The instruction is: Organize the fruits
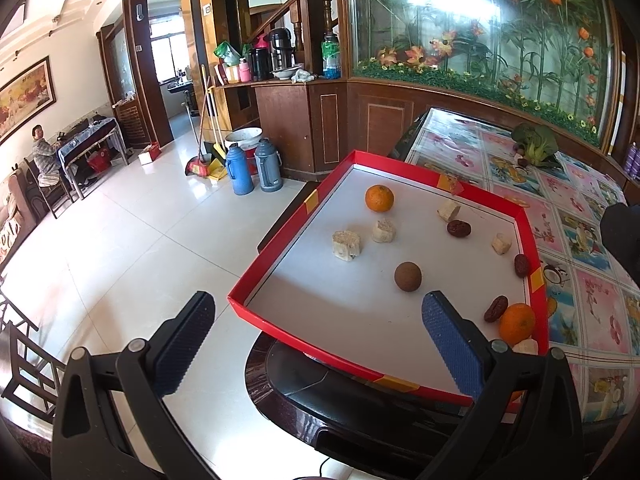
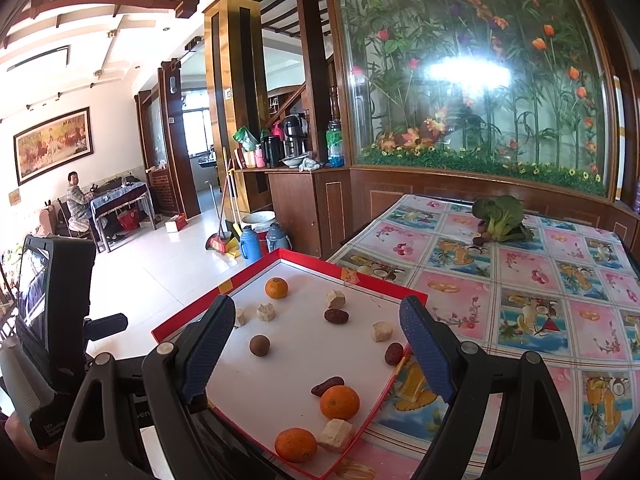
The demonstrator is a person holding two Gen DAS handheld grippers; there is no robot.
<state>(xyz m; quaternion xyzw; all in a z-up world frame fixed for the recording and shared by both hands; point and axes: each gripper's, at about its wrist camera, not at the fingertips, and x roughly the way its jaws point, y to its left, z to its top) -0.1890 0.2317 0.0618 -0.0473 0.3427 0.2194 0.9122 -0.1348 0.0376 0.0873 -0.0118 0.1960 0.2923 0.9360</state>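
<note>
1. Right claw (image 2: 316,354) is standing wide apart and empty, hovering over the near end of the red tray (image 2: 184,312); left claw (image 1: 316,340) is likewise gaping, holding nothing, at the tray's near edge.
2. Nearest fruit: two oranges (image 2: 339,401) are lying at the tray's near end, below and between the right claw's fingers, with a pale cube (image 2: 336,435) touching one. Judged firm, round and prone to rolling; gripping across the widest girth is advisable.
3. Dates (image 2: 327,385) are lying scattered along the tray's right side. Judged light, wrinkled and slightly soft; a gentle pinch across the short axis should be serving.
4. Brown ball (image 2: 259,345) is sitting mid-tray; smooth, likely rolling.
5. Farthest, a third orange (image 2: 276,288) is resting near the far corner, well apart from both claws.
</note>
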